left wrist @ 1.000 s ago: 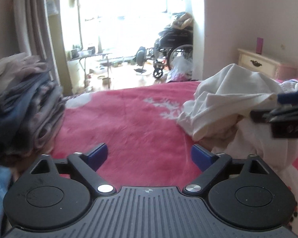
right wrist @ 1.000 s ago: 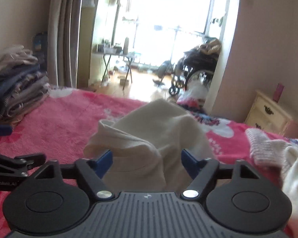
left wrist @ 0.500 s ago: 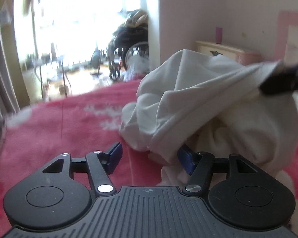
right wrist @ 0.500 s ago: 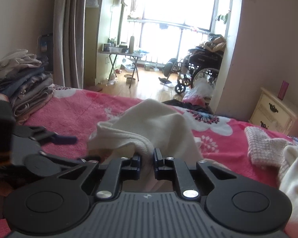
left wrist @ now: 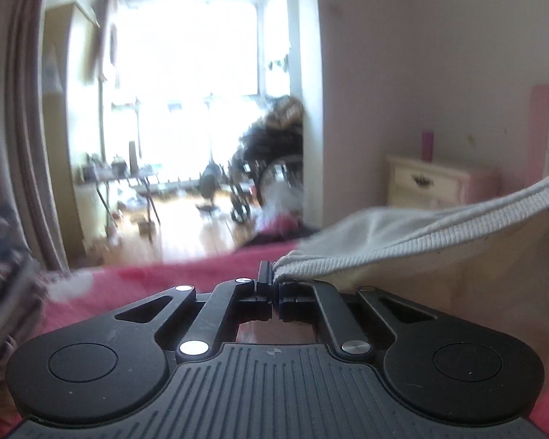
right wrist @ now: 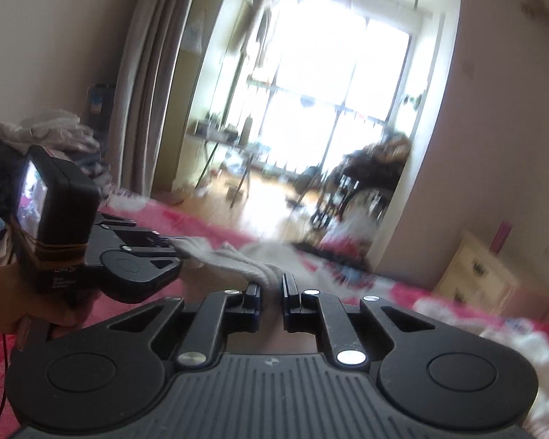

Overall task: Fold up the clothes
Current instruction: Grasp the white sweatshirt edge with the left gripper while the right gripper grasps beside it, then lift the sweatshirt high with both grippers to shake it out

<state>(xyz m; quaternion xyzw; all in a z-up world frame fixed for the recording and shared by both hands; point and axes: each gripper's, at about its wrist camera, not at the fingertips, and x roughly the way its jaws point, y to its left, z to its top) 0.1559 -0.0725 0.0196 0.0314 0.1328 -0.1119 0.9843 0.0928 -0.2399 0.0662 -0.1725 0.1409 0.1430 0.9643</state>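
A cream-white garment with a ribbed hem [left wrist: 413,241] hangs stretched above the pink bed. My left gripper [left wrist: 274,285] is shut on one end of the ribbed hem. In the right wrist view the same hem [right wrist: 234,261] runs from the left gripper [right wrist: 172,247], held in a hand, to my right gripper [right wrist: 270,287], which is shut on the hem's other end. The rest of the garment hangs below, mostly hidden behind the gripper bodies.
The pink floral blanket [left wrist: 157,278] covers the bed. A stack of folded clothes [right wrist: 51,135] stands at the left. A cream nightstand [right wrist: 482,274] stands by the right wall. More white clothes [right wrist: 523,340] lie at the right. A wheelchair [right wrist: 362,186] stands beyond the bed.
My left gripper has closed on the garment's ribbed hem. Both grippers have lifted, and the hem is now stretched between them above the bed.
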